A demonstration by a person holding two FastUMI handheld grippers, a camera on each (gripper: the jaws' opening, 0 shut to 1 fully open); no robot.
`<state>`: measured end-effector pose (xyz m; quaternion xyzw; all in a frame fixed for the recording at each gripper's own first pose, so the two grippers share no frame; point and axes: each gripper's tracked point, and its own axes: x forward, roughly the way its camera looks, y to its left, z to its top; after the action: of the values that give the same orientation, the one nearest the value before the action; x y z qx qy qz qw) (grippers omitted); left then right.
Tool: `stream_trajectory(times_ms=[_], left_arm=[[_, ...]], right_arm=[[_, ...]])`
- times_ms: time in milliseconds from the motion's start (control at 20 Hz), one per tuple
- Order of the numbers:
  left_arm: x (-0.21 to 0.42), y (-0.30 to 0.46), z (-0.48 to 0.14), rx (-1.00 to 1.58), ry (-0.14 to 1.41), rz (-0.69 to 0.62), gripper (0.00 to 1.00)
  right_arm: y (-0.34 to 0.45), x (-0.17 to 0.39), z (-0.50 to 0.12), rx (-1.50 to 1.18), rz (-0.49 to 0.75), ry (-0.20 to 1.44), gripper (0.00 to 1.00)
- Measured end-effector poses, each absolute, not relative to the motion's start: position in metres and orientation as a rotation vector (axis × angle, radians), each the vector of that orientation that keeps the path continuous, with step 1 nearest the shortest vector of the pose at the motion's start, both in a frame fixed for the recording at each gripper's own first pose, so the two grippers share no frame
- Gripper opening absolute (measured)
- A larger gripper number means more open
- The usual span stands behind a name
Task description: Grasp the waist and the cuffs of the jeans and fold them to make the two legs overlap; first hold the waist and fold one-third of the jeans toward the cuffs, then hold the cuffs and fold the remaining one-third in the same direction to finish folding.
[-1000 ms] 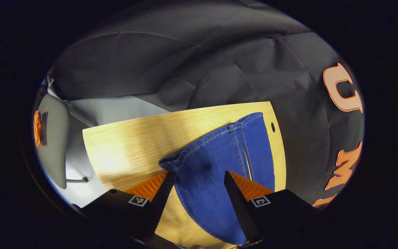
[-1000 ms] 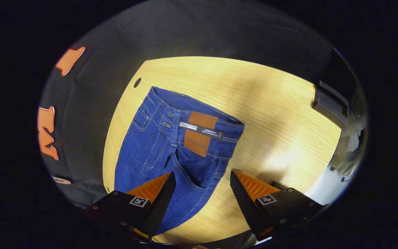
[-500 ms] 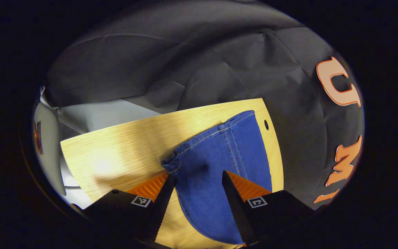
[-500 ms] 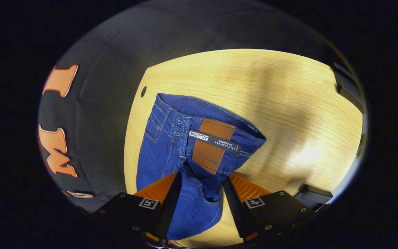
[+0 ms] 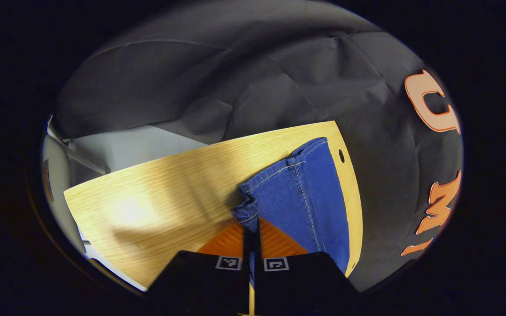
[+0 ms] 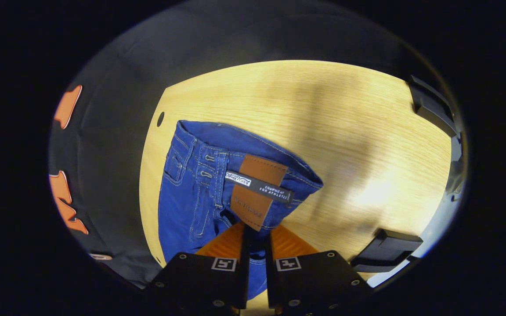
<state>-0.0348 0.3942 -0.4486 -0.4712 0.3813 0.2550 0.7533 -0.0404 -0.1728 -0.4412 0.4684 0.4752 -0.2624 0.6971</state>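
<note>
**Both grippers clamped on the jeans, cuff end and waist end**

Left gripper view:
- Left gripper (image 5: pixel 251 228) at bottom centre, fingers (image 5: pixel 231 241) closed to a thin slit.
- Bunched corner of the cuffs (image 5: pixel 247 206) pinched between both fingers; denim puckered just above the tips.
- Jeans (image 5: pixel 305 202) lying flat on the tabletop (image 5: pixel 169 193), running up and to the right toward the far right corner.
- Hem stitching visible along the cuff edge; a side seam running lengthwise down the leg.
- Small round hole (image 5: pixel 341 156) in the tabletop just beside the far cuff corner, apart from the cloth.
- Pale floor (image 5: pixel 125 145) beyond the left edge of the tabletop.

Right gripper view:
- Right gripper (image 6: pixel 255 232) at bottom centre, fingers (image 6: pixel 288 245) drawn close together, a narrow strip of denim between them.
- Grip placed just below the waist (image 6: pixel 244 153), directly under the brown patch (image 6: pixel 257 188).
- Waistband open toward the far side, belt loops and a pocket (image 6: pixel 174 166) to the left of the patch.
- Jeans on the left part of the tabletop, near its left edge; round hole in the tabletop just beyond the waist corner.
- Dark blocks (image 6: pixel 387 248) at the right edge of the tabletop, well apart from the jeans.
</note>
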Motion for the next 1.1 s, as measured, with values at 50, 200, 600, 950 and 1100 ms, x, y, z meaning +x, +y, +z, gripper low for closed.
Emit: stream_trajectory(times_ms=[50,200,600,950,1100], left_arm=[[-0.033,0.391,-0.455,-1.018,0.843,0.542,0.04],[-0.042,0.393,-0.454,-0.966,0.875,0.572,0.01],[-0.047,0.391,-0.41,-0.961,0.847,0.582,0.01],[-0.023,0.39,-0.369,-1.008,0.837,0.575,0.01],[0.002,0.394,-0.36,-1.049,0.838,0.581,0.01]], right_arm=[[-0.171,-0.041,-0.442,1.044,-0.575,1.07,0.18],[-0.168,-0.038,-0.438,1.126,-0.585,1.047,0.1],[-0.17,-0.037,-0.409,1.153,-0.564,0.981,0.1],[-0.165,-0.02,-0.385,1.262,-0.623,0.97,0.1],[-0.162,-0.016,-0.379,1.289,-0.679,0.979,0.09]])
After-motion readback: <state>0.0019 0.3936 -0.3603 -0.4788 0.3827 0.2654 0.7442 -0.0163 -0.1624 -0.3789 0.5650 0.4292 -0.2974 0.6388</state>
